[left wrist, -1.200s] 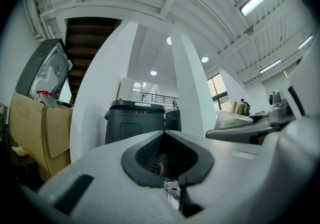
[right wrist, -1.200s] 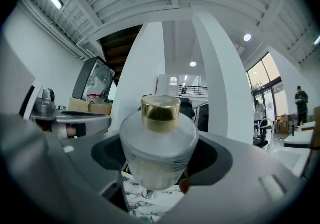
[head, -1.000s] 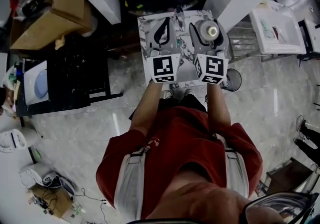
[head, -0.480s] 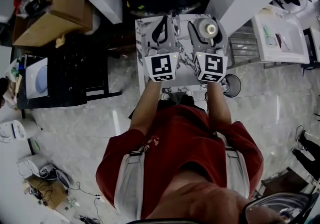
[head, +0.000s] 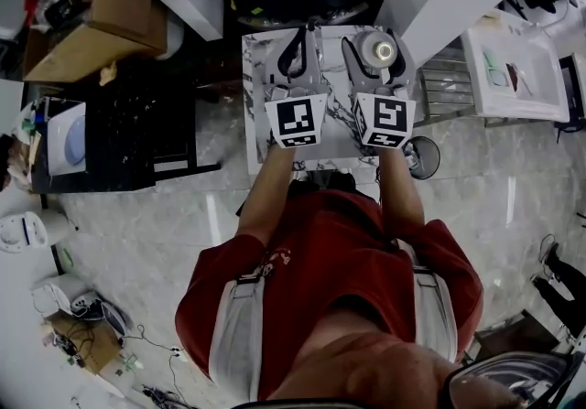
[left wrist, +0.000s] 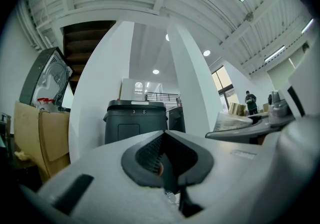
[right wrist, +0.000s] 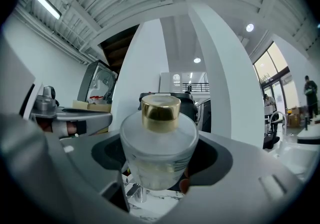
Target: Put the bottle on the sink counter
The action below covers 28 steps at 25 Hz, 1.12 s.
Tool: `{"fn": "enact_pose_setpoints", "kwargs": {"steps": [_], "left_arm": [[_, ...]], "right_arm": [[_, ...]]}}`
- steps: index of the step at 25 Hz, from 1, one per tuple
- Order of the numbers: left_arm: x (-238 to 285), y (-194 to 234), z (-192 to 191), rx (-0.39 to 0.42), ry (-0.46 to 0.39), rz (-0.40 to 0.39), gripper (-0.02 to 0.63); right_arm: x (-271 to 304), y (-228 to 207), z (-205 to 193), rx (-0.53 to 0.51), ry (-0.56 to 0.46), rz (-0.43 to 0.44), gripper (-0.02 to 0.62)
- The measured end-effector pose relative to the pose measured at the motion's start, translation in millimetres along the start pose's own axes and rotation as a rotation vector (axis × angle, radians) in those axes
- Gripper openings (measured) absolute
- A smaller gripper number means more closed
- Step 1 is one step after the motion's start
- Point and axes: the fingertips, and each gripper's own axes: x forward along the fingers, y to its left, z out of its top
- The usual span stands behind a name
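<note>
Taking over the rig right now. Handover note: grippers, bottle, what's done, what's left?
Right gripper: shut on the bottle (frosted, gold-capped), which stands upright between the jaws.
Left gripper: shut, nothing in it.
Both are side by side over the marble counter.
Done: the bottle is in hand above the counter.
Left: set it down on a bare patch, open the right jaws, back away. I can't tell whether its base touches the surface yet.
</note>
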Motion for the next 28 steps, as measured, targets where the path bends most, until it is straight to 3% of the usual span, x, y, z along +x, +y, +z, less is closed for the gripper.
{"fn": "enact_pose_setpoints", "kwargs": {"steps": [28], "left_arm": [[18,3,-53,-0.004,0.102,0.040,-0.006]], "right_arm": [[32,-7,-71,0.032,0.137,0.046,0.341]]}}
